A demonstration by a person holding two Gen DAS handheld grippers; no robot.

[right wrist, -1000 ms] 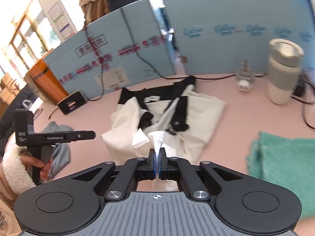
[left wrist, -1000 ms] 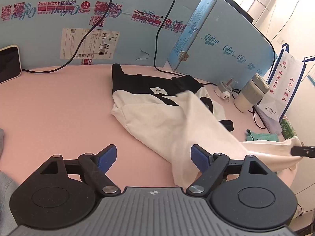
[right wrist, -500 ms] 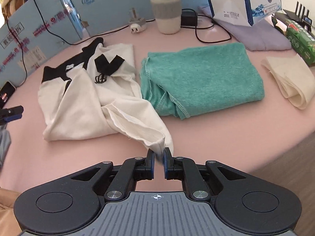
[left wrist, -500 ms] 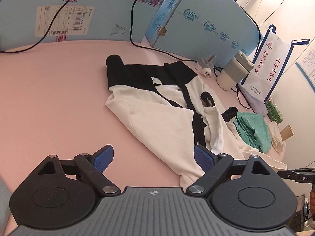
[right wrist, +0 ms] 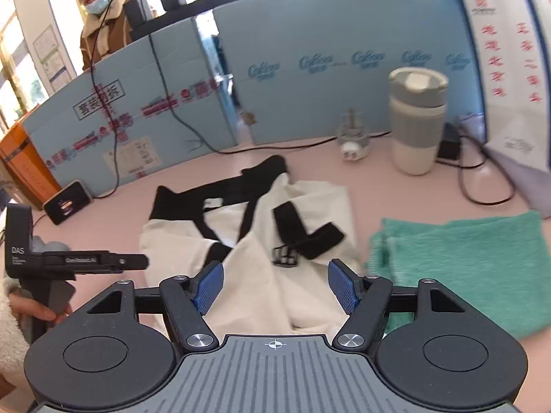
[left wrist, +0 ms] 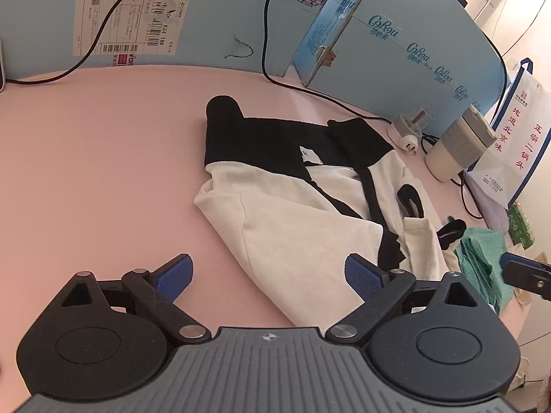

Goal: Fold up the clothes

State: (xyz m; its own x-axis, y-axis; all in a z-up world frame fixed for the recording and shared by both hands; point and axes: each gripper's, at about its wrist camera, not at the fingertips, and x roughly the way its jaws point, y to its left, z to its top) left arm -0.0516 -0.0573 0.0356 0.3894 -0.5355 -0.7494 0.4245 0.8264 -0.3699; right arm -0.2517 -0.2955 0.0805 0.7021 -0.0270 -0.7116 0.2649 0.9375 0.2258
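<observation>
A cream and black garment [left wrist: 310, 213] lies crumpled on the pink table [left wrist: 103, 158]; it also shows in the right wrist view [right wrist: 275, 241]. My left gripper [left wrist: 272, 275] is open and empty, just above the garment's near cream edge. My right gripper [right wrist: 275, 287] is open and empty, hovering over the garment's near cream part. The right gripper's tip shows at the right edge of the left wrist view [left wrist: 523, 270]. The left gripper shows from the side in the right wrist view [right wrist: 103, 261].
A folded green towel [right wrist: 475, 261] lies right of the garment. A grey and white cup [right wrist: 416, 120], a plug adapter [right wrist: 354, 137] and cables stand at the back. Blue cardboard walls [left wrist: 396, 44] ring the table. A phone [right wrist: 67, 203] lies at the left. A masked person [right wrist: 100, 27] stands behind.
My right gripper has let go of the cream cloth corner and opened wide. The garment has dropped back onto the table. The left gripper stays open and has shifted closer to the garment.
</observation>
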